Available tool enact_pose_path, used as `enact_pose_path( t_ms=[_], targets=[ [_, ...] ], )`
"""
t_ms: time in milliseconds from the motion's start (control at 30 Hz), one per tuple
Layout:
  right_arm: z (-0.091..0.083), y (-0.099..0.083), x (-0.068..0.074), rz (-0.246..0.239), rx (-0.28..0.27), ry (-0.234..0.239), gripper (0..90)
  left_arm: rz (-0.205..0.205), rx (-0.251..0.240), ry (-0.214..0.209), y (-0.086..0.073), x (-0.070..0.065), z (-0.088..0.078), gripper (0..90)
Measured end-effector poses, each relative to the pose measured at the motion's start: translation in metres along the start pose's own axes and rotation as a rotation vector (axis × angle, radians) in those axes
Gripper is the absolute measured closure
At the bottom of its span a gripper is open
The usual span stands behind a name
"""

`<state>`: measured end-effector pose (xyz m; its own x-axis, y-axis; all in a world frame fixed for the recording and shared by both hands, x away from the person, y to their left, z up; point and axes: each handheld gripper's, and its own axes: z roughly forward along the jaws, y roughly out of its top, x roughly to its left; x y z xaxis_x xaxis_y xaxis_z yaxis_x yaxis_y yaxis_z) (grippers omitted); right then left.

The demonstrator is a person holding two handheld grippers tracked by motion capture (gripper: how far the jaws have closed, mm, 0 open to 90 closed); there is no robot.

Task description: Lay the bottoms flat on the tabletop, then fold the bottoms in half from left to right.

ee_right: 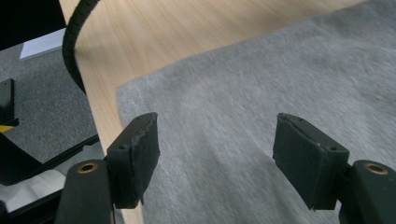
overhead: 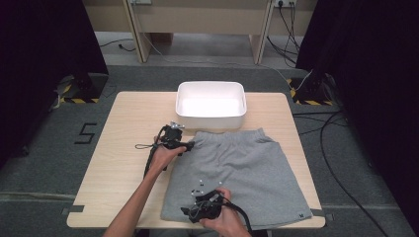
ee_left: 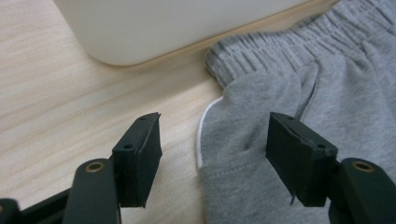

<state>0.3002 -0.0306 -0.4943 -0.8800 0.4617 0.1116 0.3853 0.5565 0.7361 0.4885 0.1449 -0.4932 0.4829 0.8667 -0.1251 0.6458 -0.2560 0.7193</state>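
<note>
High view: a pair of grey shorts lies flat on a wooden table, waistband toward a white tub at the far edge and hem toward the person. The left gripper sits at the left end of the waistband; the right gripper hovers over the near-left corner of the hem. Each is carried in 1 hand, the forearms entering from the near edge.

Left gripper view: the 2 jaws stand well apart, with nothing pressed between them. The side edge of the shorts, trimmed with a white pocket lining, runs up the gap between the fingers; the left finger is over bare wood, the right finger over grey cloth. The gathered waistband lies ahead of the fingertips, and the tub stands beyond it, just apart from the cloth.

Right gripper view: the 2 jaws are likewise spread wide, clasping nothing. Grey cloth fills the gap and passes under the right finger; the corner of the shorts lies just ahead of the left finger, with bare table beyond. A black cable curves past at far left.
</note>
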Motion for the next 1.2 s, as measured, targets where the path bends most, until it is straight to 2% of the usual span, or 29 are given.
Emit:
enact_pose_path(
  t_ms=[167,200,233,367,567,700,833,967,1100,1200],
  targets=[
    [0.003,0.003,0.006,-0.011,0.001,0.009,32.0,0.005,0.009,-0.008,0.003,-0.003,0.001,35.2],
    [0.004,0.003,0.007,0.0,0.003,0.012,32.0,0.004,0.008,-0.008,0.005,-0.004,0.002,35.2],
    [0.004,0.004,0.007,-0.013,0.0,0.013,32.0,0.012,0.011,-0.008,0.007,-0.004,0.002,35.2],
    [0.005,0.005,0.01,-0.015,-0.006,0.014,32.0,0.017,0.006,-0.005,0.016,-0.008,0.003,35.9],
    [0.007,0.007,0.016,-0.016,-0.003,0.03,31.9,0.055,0.018,-0.006,0.023,-0.02,0.009,35.7],
    [0.009,0.008,0.018,-0.038,-0.008,0.034,31.9,0.055,0.016,0.004,0.025,-0.024,0.017,35.8],
    [0.01,0.008,0.021,-0.021,0.0,0.034,31.9,0.06,0.032,0.001,0.023,-0.024,0.026,36.0],
    [0.012,0.007,0.021,-0.04,0.0,0.034,31.9,0.052,0.045,0.002,0.021,-0.024,0.031,36.6],
    [0.015,0.007,0.022,-0.043,0.007,0.037,32.0,0.065,0.054,-0.007,0.019,-0.024,0.036,42.8],
    [0.017,0.006,0.024,-0.039,0.014,0.042,32.0,0.088,0.063,-0.021,0.017,-0.022,0.039,52.1]
  ],
)
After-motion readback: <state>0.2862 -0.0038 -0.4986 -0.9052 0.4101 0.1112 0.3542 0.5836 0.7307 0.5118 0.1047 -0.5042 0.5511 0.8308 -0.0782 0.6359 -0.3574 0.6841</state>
